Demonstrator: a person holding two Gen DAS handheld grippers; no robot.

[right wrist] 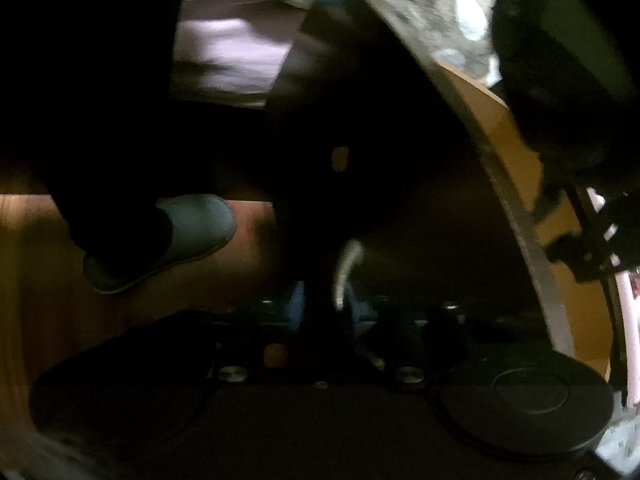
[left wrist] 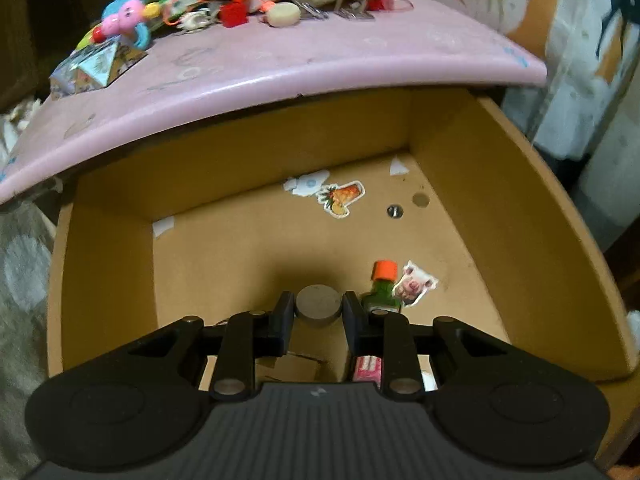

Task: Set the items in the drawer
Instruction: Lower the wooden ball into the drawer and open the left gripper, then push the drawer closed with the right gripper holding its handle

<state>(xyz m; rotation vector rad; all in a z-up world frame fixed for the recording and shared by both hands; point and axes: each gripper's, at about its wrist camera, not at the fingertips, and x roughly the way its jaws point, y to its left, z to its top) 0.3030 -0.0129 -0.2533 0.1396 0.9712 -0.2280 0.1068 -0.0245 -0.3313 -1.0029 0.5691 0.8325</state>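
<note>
In the left wrist view my left gripper (left wrist: 319,310) is inside the open brown drawer (left wrist: 480,216) and is shut on a round grey disc (left wrist: 319,305), held just above the drawer floor. A small green bottle with an orange cap (left wrist: 382,286) lies on the floor just right of the fingers. A pink packet (left wrist: 367,367) shows under the right finger. In the right wrist view my right gripper (right wrist: 324,304) is in deep shadow and looks closed around a dark vertical part with a pale strip; what it is stays unclear.
The pink tabletop (left wrist: 280,68) overhangs the drawer and holds several small toys, clips and a patterned paper pyramid (left wrist: 96,66). Stickers (left wrist: 340,198) are stuck to the drawer floor. In the right wrist view a grey slipper (right wrist: 168,236) stands on the wooden floor and the drawer's side (right wrist: 516,184) curves at right.
</note>
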